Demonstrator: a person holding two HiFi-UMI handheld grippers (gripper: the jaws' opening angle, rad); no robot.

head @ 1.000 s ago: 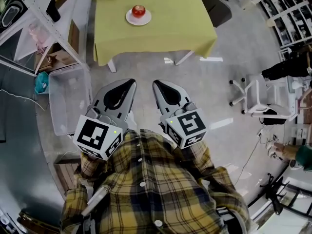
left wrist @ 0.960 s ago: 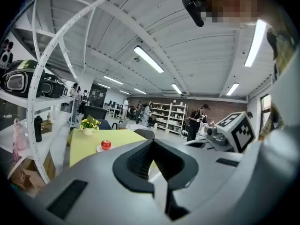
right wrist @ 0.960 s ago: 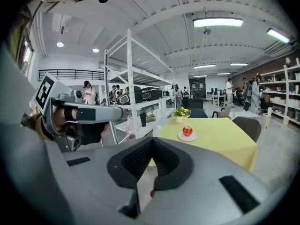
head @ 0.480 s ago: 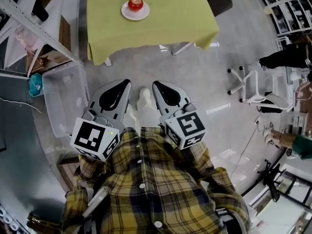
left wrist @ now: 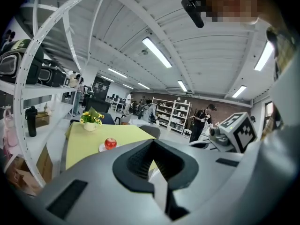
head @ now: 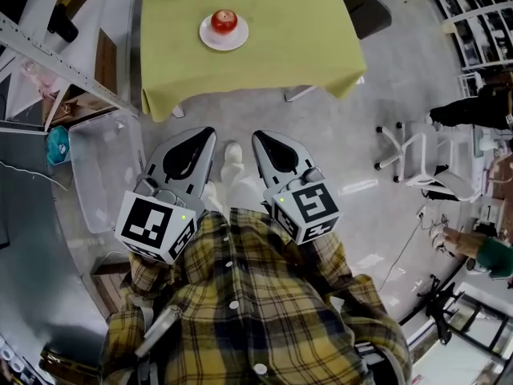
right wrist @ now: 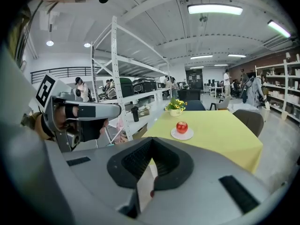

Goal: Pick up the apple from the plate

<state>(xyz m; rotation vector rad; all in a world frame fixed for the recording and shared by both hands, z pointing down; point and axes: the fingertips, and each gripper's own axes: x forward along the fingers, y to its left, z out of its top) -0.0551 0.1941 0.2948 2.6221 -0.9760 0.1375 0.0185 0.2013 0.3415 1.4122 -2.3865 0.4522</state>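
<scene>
A red apple [head: 225,21] sits on a small white plate [head: 210,40] on the table with the yellow-green cloth [head: 280,38], far ahead of me. Both grippers hang side by side over the floor, well short of the table. My left gripper [head: 207,135] is shut and holds nothing; through its view the apple [left wrist: 110,143] shows small beyond the left gripper's tips [left wrist: 152,141]. My right gripper [head: 260,139] looks shut and empty too. In its view the apple [right wrist: 182,126] and plate [right wrist: 182,136] lie past the right gripper's tips [right wrist: 152,139].
A pot of yellow flowers [right wrist: 176,108] stands behind the plate. On the floor at left are a clear plastic bin [head: 104,167] and metal shelving [head: 48,46]. A white chair base [head: 417,155] stands at right, a dark chair [head: 365,10] by the table. A shoe [head: 232,160] shows between the grippers.
The person has stepped toward the table, and a shoe now shows between the grippers. Both grippers travelled along, still shut and side by side.
</scene>
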